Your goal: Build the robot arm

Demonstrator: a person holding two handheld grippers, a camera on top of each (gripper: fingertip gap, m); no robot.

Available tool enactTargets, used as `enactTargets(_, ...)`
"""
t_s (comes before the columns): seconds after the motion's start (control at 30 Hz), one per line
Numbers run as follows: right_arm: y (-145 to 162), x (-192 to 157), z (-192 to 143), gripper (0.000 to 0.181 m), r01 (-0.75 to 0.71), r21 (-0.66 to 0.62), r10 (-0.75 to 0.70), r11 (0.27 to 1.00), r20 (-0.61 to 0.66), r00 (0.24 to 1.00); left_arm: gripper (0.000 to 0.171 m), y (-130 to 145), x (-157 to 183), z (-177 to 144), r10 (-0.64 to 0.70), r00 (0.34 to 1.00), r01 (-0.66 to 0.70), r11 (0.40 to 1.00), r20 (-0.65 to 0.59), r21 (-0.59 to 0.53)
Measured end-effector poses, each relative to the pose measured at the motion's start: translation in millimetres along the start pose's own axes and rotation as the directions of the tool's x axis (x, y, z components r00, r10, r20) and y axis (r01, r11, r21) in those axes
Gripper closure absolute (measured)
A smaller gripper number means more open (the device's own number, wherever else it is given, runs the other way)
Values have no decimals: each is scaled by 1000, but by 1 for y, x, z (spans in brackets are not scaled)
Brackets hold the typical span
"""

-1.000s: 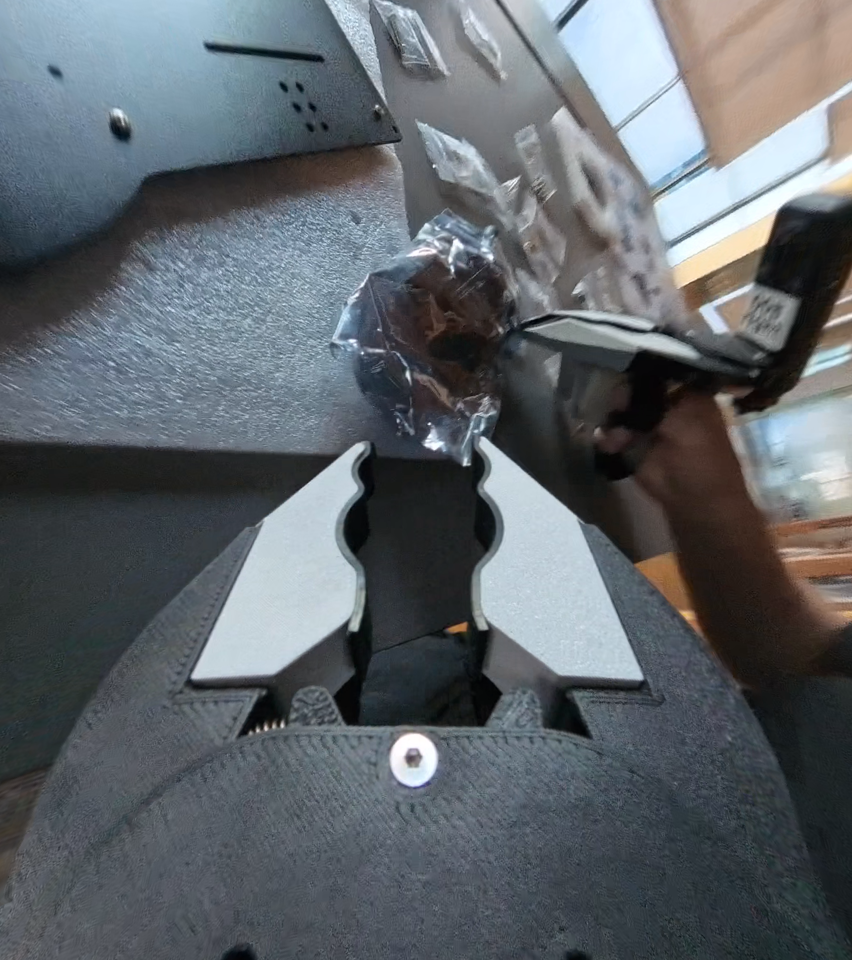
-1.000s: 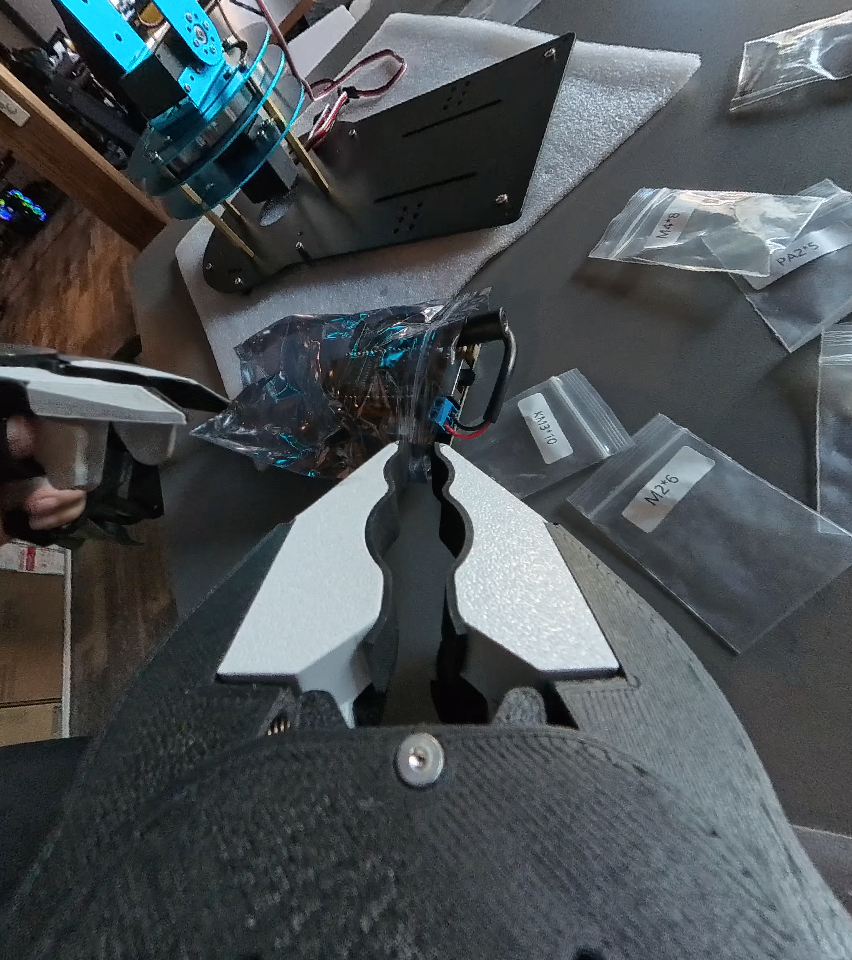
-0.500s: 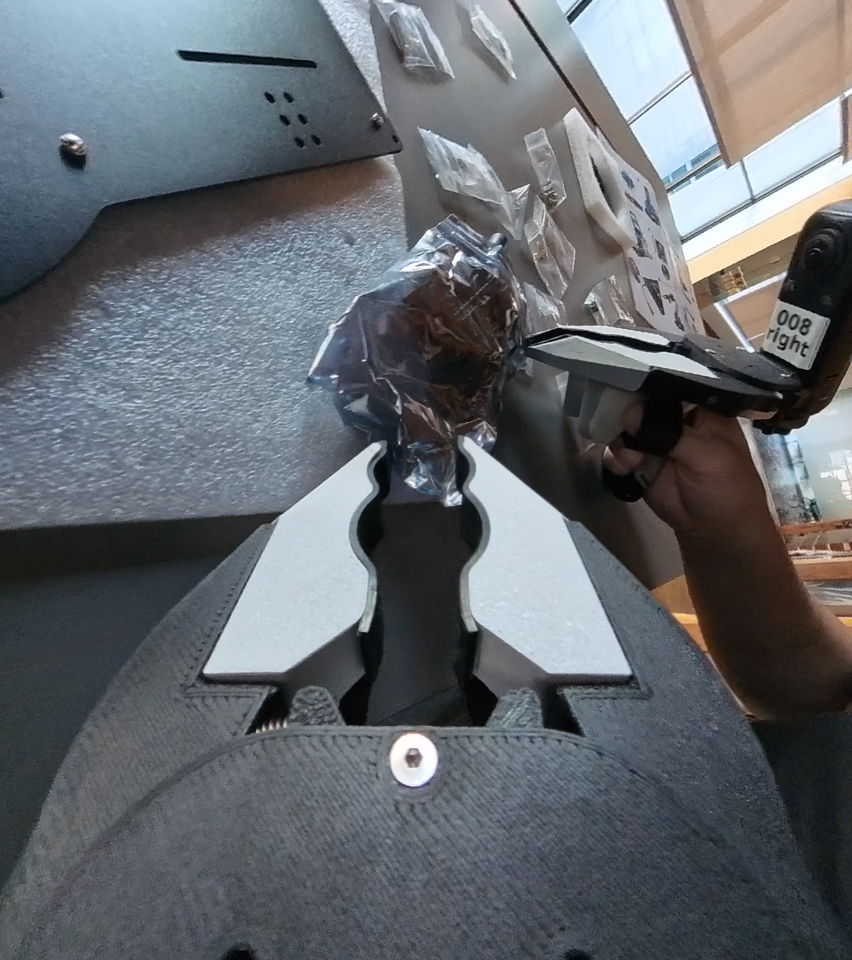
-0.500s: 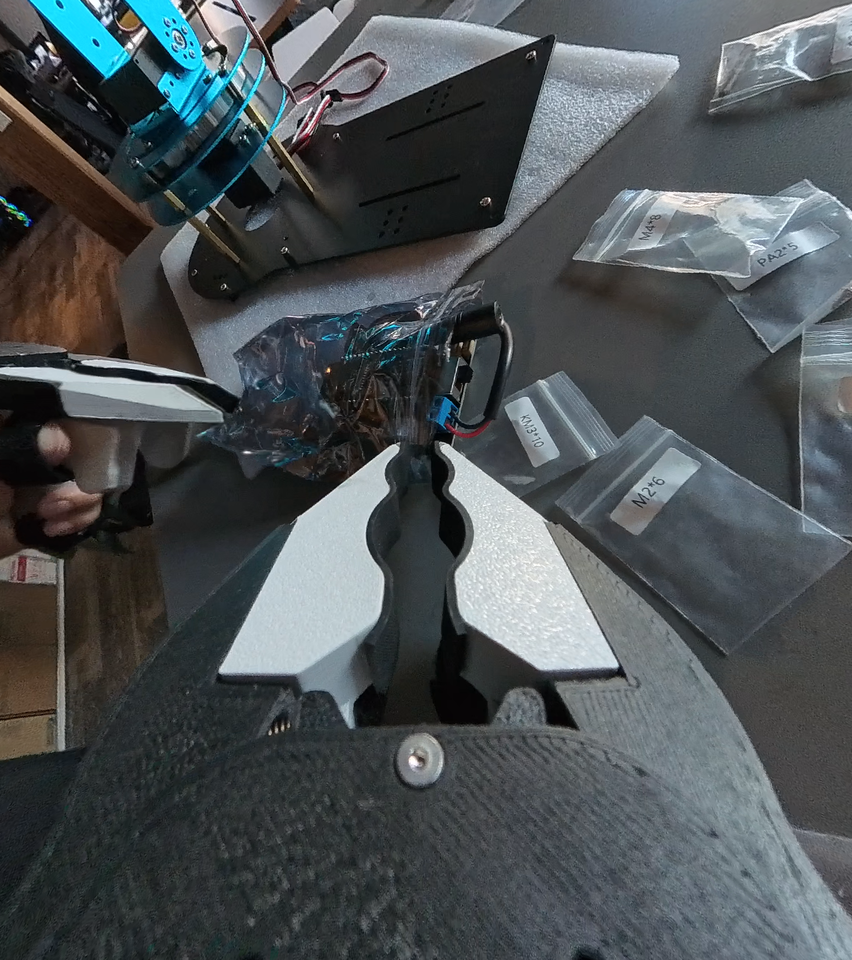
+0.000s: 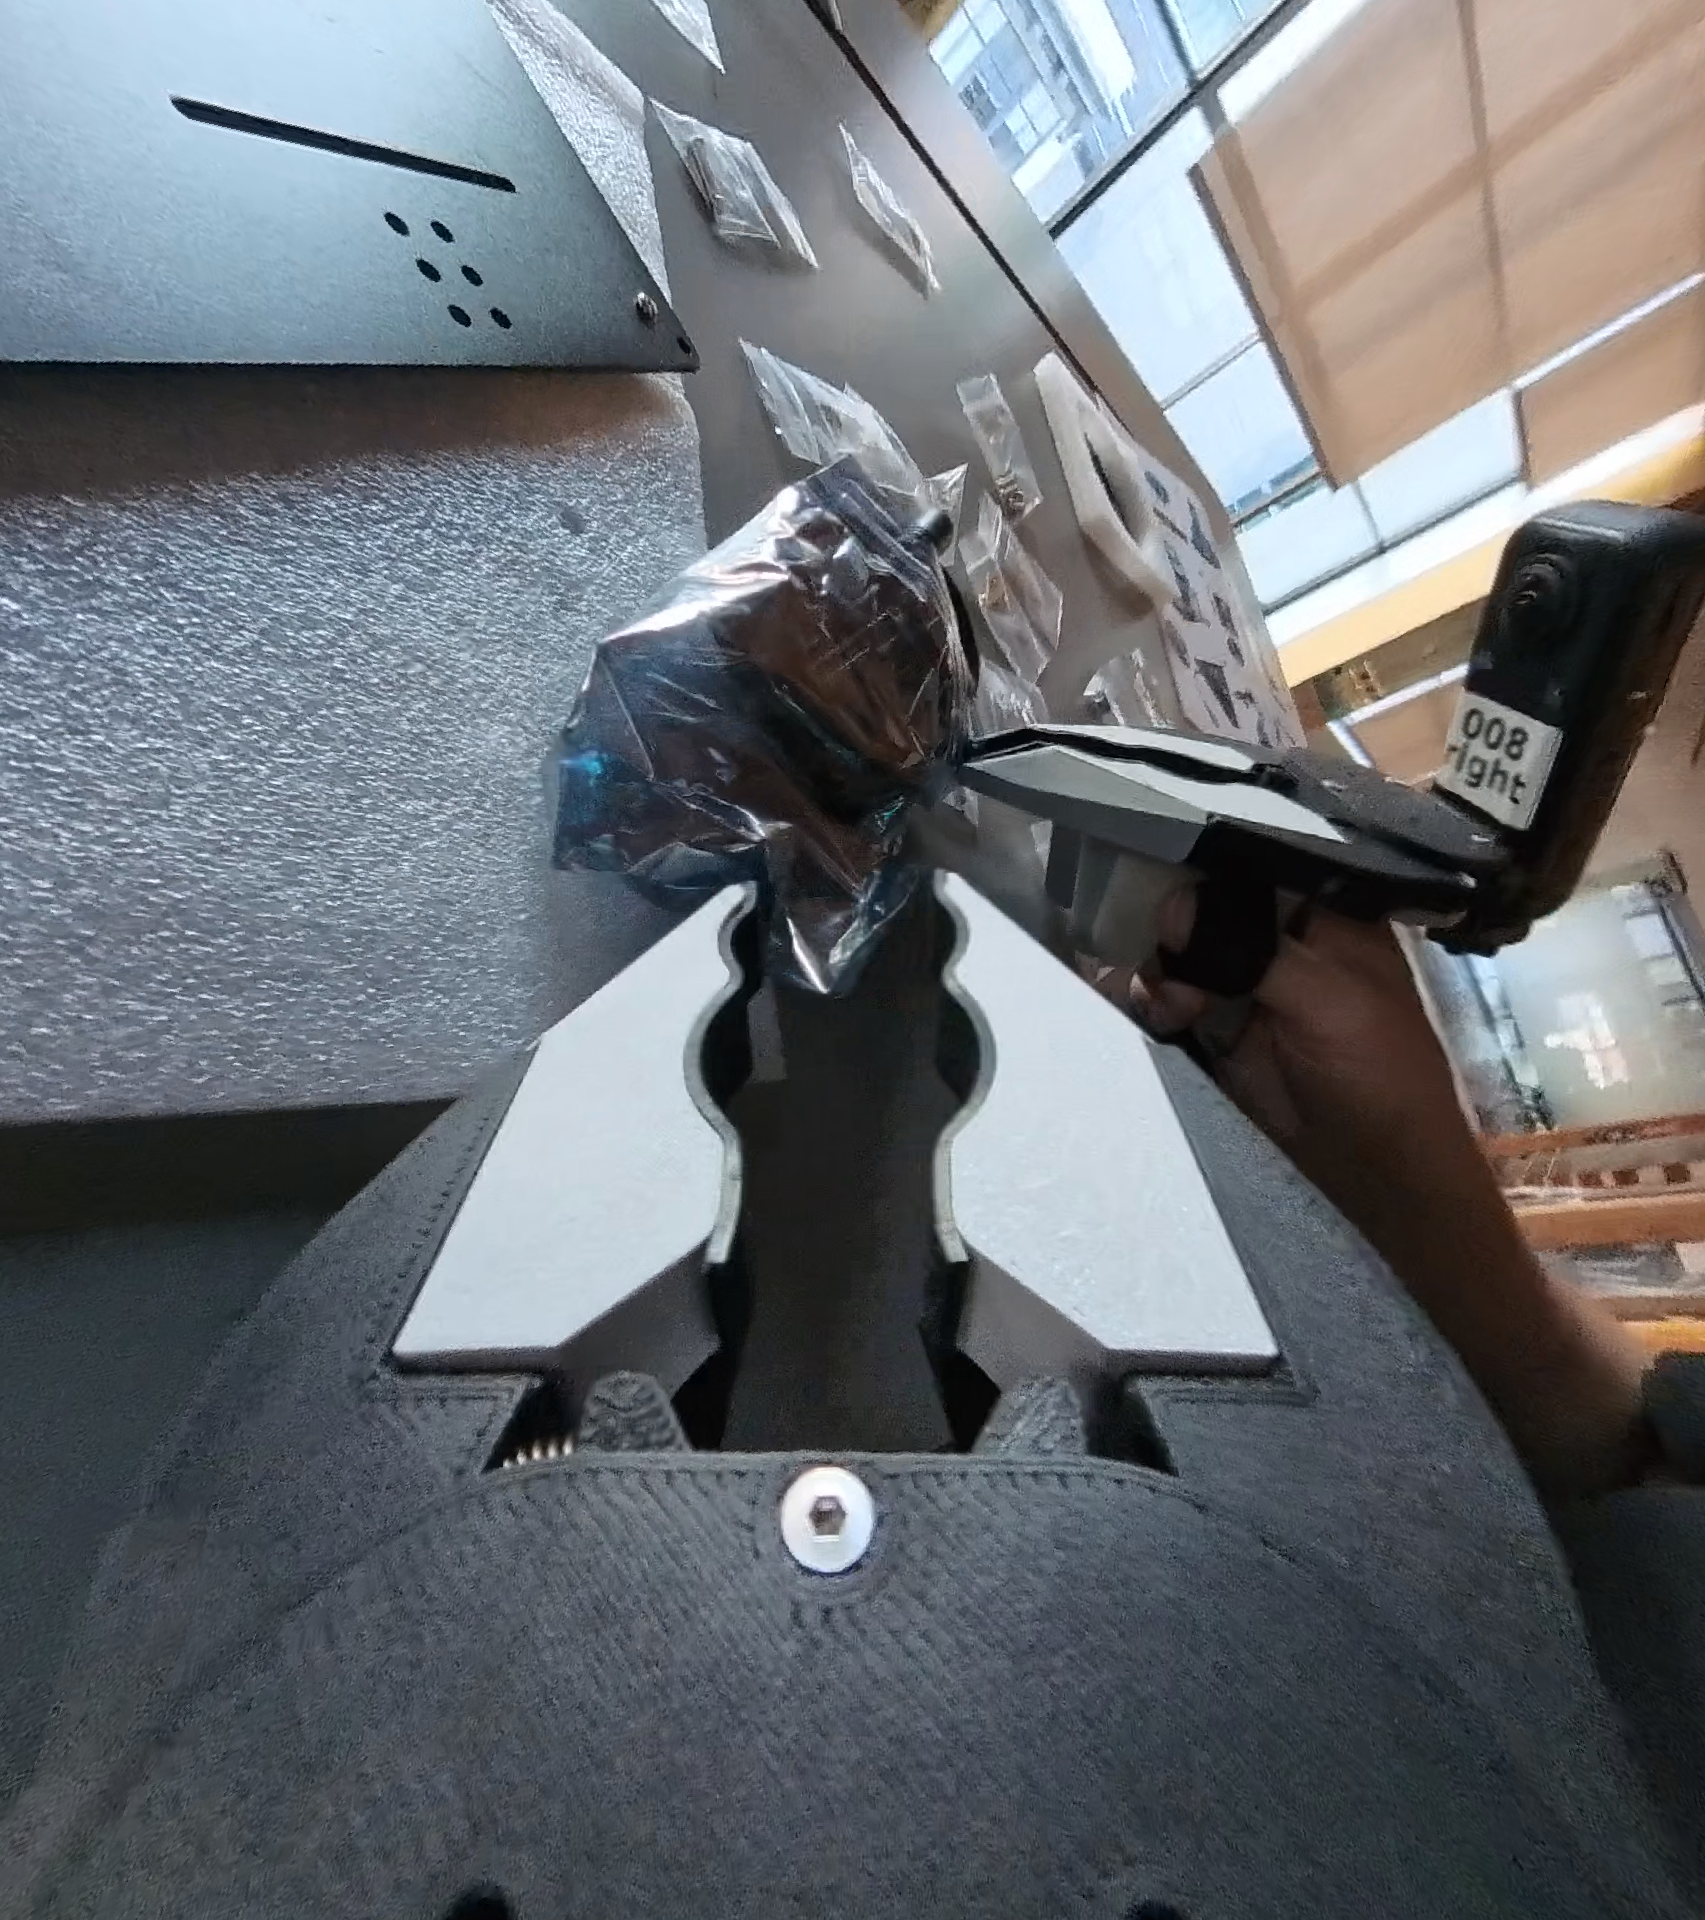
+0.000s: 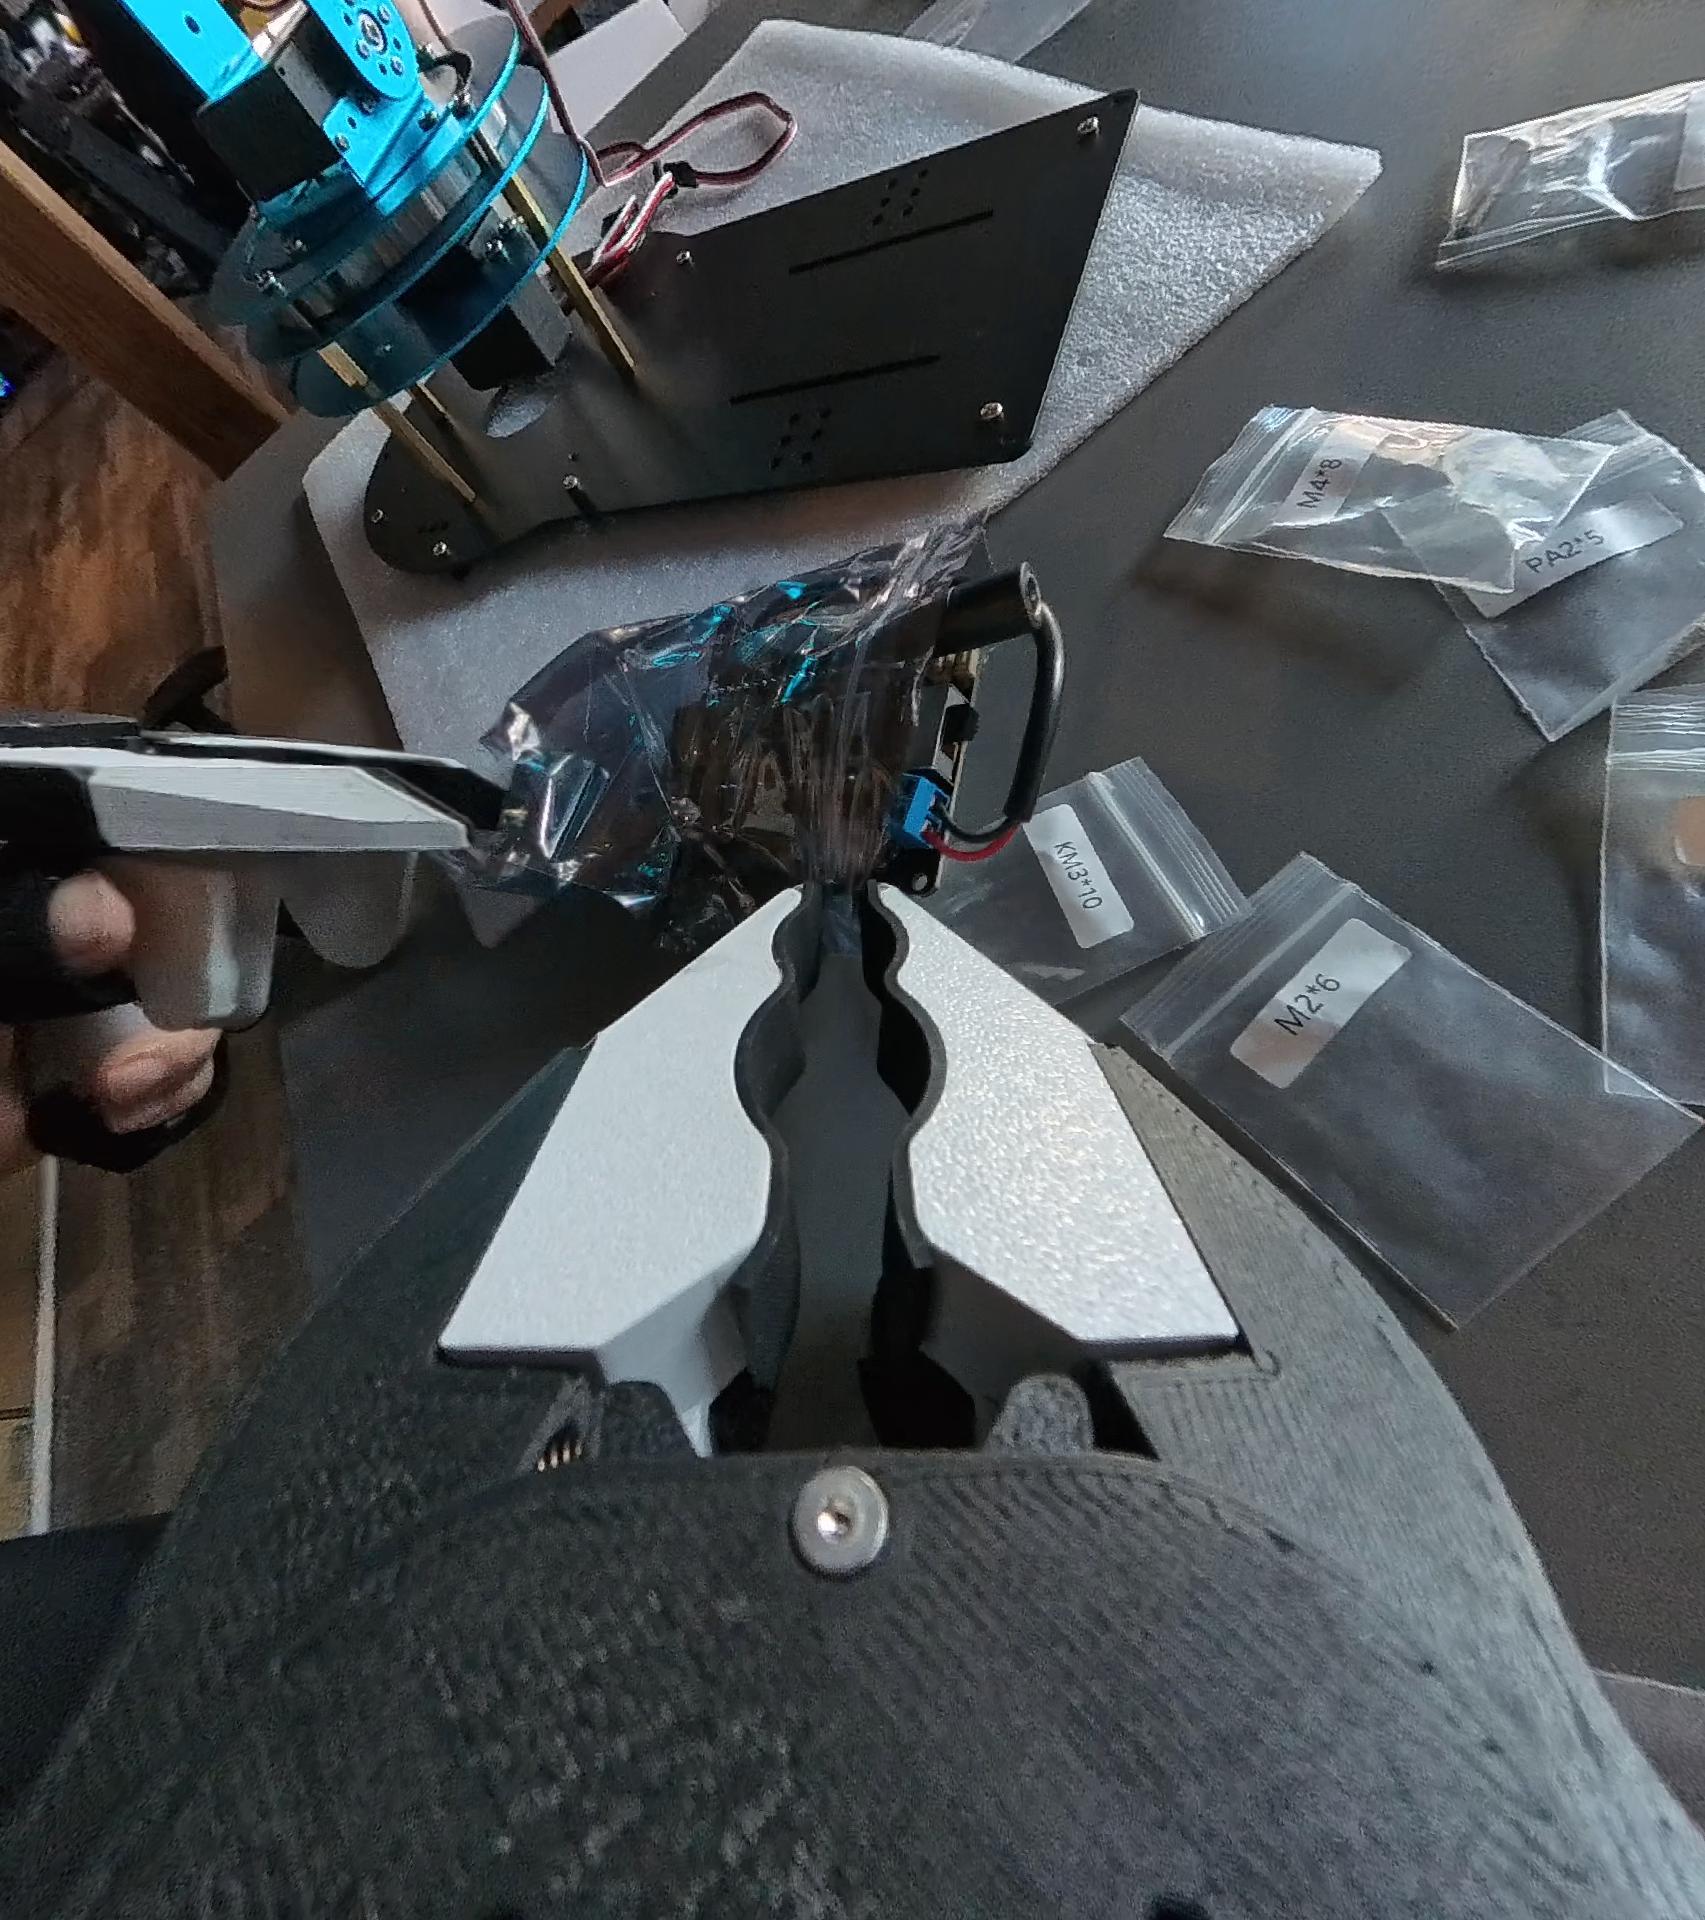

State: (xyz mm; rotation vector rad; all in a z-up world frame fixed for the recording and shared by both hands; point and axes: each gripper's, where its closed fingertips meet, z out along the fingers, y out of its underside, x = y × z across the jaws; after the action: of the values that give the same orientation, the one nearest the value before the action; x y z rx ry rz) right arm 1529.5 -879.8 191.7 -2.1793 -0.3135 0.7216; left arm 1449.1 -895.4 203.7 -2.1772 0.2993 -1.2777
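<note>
A crumpled metallic anti-static bag [image 6: 702, 748] holds a circuit board with a blue connector [image 6: 921, 821] and a black cable loop [image 6: 1045, 686] sticking out of its right end. My right gripper [image 6: 840, 894] is shut on the bag's lower edge and holds it above the table. My left gripper [image 5: 837, 894] has its jaws partly apart, with a corner of the bag [image 5: 775, 707] lying between the fingertips and a gap showing beside it. In the right wrist view the left gripper [image 6: 469, 821] touches the bag's left end. In the left wrist view the right gripper [image 5: 962, 774] meets the bag from the right.
A black metal plate [image 6: 827, 332] with a blue acrylic turntable [image 6: 391, 239] lies on a white foam sheet [image 6: 1191, 229] behind the bag. Several small labelled zip bags [image 6: 1399, 1091] lie on the dark table to the right. The table's edge and a wooden floor are at the left. There is about 9 cm between the tips of the two grippers.
The left gripper moved in to the bag's left end. Its jaws narrowed around the bag's corner, then widened a little. The right gripper kept its hold on the bag.
</note>
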Motion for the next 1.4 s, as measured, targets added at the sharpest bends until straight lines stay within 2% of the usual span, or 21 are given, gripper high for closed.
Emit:
enactTargets(0.07, 0, 0, 0, 175, -6, -2, 6, 1000, 7, 1000, 144, -2, -4, 1, 19, 998, -20, 1000, 60, 20)
enactTargets(0.17, 0, 0, 0, 175, -7, -5, 7, 1000, 14, 1000, 170, -4, -16, 1, 24, 990, -31, 998, 140, 50)
enactTargets(0.37, 0, -1, 0, 175, -13, -9, 14, 1000, 39, 999, 171, -6, -10, -1, 131, 980, -132, 991, 152, -3)
enactTargets(0.47, -3, -4, 0, 174, -26, -3, 26, 1000, 66, 997, 171, -17, 2, -8, 156, 982, -156, 988, 108, -4)
enactTargets(0.53, -6, -15, 3, 174, -87, 7, 85, 996, 138, 987, 171, -31, 13, -21, 226, 966, -225, 974, 126, -20)
enactTargets(0.6, -14, -31, 7, 174, -213, 20, 202, 977, 251, 947, 171, -51, 28, -35, 308, 940, -304, 951, 147, -53)
enactTargets(0.7, -36, -51, 14, 174, -445, 10, 394, 895, 447, 803, 171, -86, 57, -50, 415, 896, -398, 908, 159, -127)
enactTargets(0.73, -44, -57, 17, 175, -501, -8, 437, 865, 501, 747, 171, -96, 63, -52, 437, 884, -414, 897, 167, -156)
enactTargets(0.77, -51, -61, 20, 175, -514, -13, 441, 858, 531, 724, 171, -105, 67, -53, 443, 880, -415, 893, 170, -175)
enactTargets(0.83, -56, -63, 29, 174, -442, 12, 372, 897, 518, 770, 171, -110, 77, -53, 442, 885, -407, 887, 148, -219)
enactTargets(0.87, -61, -67, 28, 175, -439, 9, 368, 898, 532, 763, 171, -115, 70, -55, 481, 855, -436, 869, 195, -235)
enactTargets(0.93, -63, -64, 32, 174, -368, 34, 302, 929, 504, 809, 171, -116, 67, -58, 454, 870, -408, 881, 193, -238)
enactTargets(1.0, -62, -67, 34, 174, -393, -25, 340, 919, 553, 761, 171, -117, 63, -60, 431, 882, -391, 895, 191, -215)
enactTargets(1.03, -58, -65, 39, 174, -385, -54, 352, 921, 537, 767, 171, -114, 53, -59, 434, 873, -383, 892, 221, -240)
enactTargets(1.1, -51, -61, 46, 174, -345, -72, 332, 936, 511, 793, 171, -103, 48, -55, 388, 901, -339, 909, 195, -240)
enactTargets(1.3, -36, -69, 57, 174, -245, -132, 278, 960, 494, 824, 171, -87, 23, -77, 348, 898, -284, 925, 270, -251)
enactTargets(1.4, -29, -72, 59, 173, -182, -164, 238, 970, 460, 855, 171, -76, 24, -77, 332, 912, -266, 925, 241, -271)
